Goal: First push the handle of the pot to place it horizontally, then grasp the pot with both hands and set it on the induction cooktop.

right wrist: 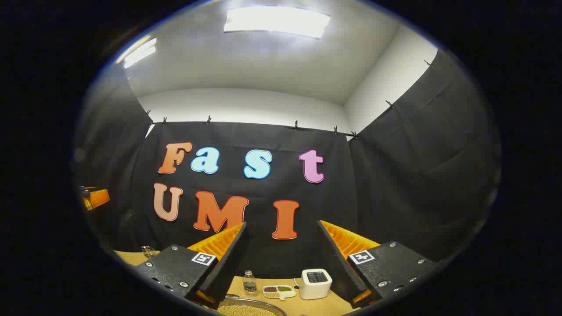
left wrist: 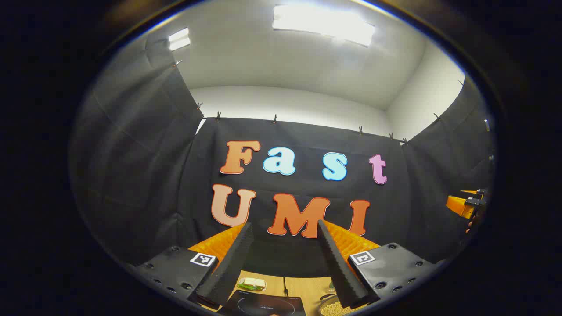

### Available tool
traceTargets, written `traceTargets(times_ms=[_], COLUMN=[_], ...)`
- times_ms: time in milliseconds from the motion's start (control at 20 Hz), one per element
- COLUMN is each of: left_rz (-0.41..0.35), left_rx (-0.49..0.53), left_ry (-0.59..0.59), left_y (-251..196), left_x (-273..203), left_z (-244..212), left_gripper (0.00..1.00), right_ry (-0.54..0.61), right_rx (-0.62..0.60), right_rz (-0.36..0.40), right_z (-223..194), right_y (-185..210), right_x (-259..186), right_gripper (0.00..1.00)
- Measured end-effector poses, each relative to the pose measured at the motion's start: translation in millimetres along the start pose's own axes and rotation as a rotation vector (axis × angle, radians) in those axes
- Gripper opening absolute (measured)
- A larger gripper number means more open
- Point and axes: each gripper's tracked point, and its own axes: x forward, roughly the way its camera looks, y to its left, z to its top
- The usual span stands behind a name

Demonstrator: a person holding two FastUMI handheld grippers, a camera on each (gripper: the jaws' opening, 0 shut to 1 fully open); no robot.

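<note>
In the left gripper view my left gripper (left wrist: 285, 224) stands open and empty, aimed at the back wall well above the table. Below it lies the black induction cooktop (left wrist: 263, 303), and a rim of the pot (left wrist: 336, 308) holding pale grains peeks out at the bottom right. My right gripper (right wrist: 282, 224) is open and empty too, with the metal pot (right wrist: 248, 308) full of grains just under its left finger. The pot's handle is hidden. Each gripper appears at the edge of the other's view: the right gripper (left wrist: 467, 204) and the left gripper (right wrist: 94, 197).
On the wooden table (right wrist: 340, 303) behind the pot stand a small glass bottle (right wrist: 249, 281), a divided white dish (right wrist: 279, 291) and a white boxy appliance (right wrist: 316, 283). A small glass item (right wrist: 148, 251) sits far left. A white dish with green contents (left wrist: 252, 284) lies beyond the cooktop.
</note>
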Motion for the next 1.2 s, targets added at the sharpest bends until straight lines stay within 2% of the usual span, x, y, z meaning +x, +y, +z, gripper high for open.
traceTargets(times_ms=[150,200,500,750,800,1100,1150,1200], left_rz=[-0.018,-0.016,-0.010,-0.012,-0.005,0.029,0.035,0.040], left_rx=[-0.013,-0.011,-0.002,-0.042,-0.041,-0.042,-0.034,-0.028], left_ry=[-0.014,-0.015,-0.027,-0.033,-0.031,-0.012,-0.005,0.001], left_y=[-8,-6,-7,-9,-5,8,10,10], left_x=[-3,-4,-7,-10,-9,-5,-4,-2], left_z=[5,5,8,4,3,-6,-8,-10], left_gripper=[0.95,0.97,0.97,0.95,0.97,0.97,0.93,0.96], right_ry=[-0.019,-0.025,-0.026,-0.020,-0.019,0.008,0.015,0.024], right_rx=[0.008,0.008,0.024,0.015,0.014,0.018,0.018,0.017], right_rz=[0.015,0.019,0.050,0.055,0.056,0.067,0.068,0.068], right_z=[7,9,14,11,10,-3,-6,-9], right_y=[2,1,5,7,8,14,14,14], right_x=[-6,-9,-21,-22,-21,-18,-17,-16], right_gripper=[0.94,0.95,0.94,0.95,0.94,0.94,0.94,0.94])
